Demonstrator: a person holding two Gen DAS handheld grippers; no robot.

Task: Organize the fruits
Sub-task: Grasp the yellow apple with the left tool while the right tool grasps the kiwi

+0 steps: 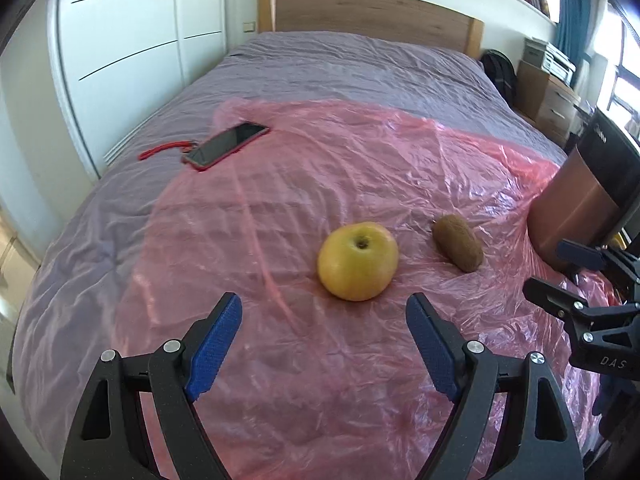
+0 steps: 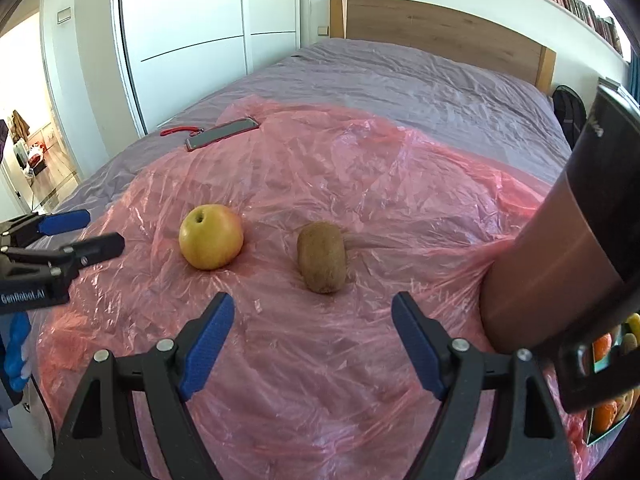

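Note:
A yellow apple [image 1: 358, 262] [image 2: 211, 237] and a brown kiwi [image 1: 459, 248] [image 2: 322, 257] lie side by side on a pink plastic sheet [image 1: 320, 184] [image 2: 360, 184] spread over the bed. My left gripper [image 1: 325, 312] stands open just short of the apple, nothing between its blue pads. My right gripper [image 2: 313, 312] is open too, hovering just short of the kiwi. Each gripper shows in the other's view: the right one [image 1: 560, 268] at the right edge, the left one [image 2: 96, 230] at the left edge.
A tall copper-and-black cylindrical container [image 1: 580, 200] [image 2: 560, 248] stands at the right, close to the kiwi. A phone in a red case [image 1: 226, 144] [image 2: 221, 134] with a red strap lies at the sheet's far left corner. The grey bedspread [image 1: 360, 68] stretches to a wooden headboard.

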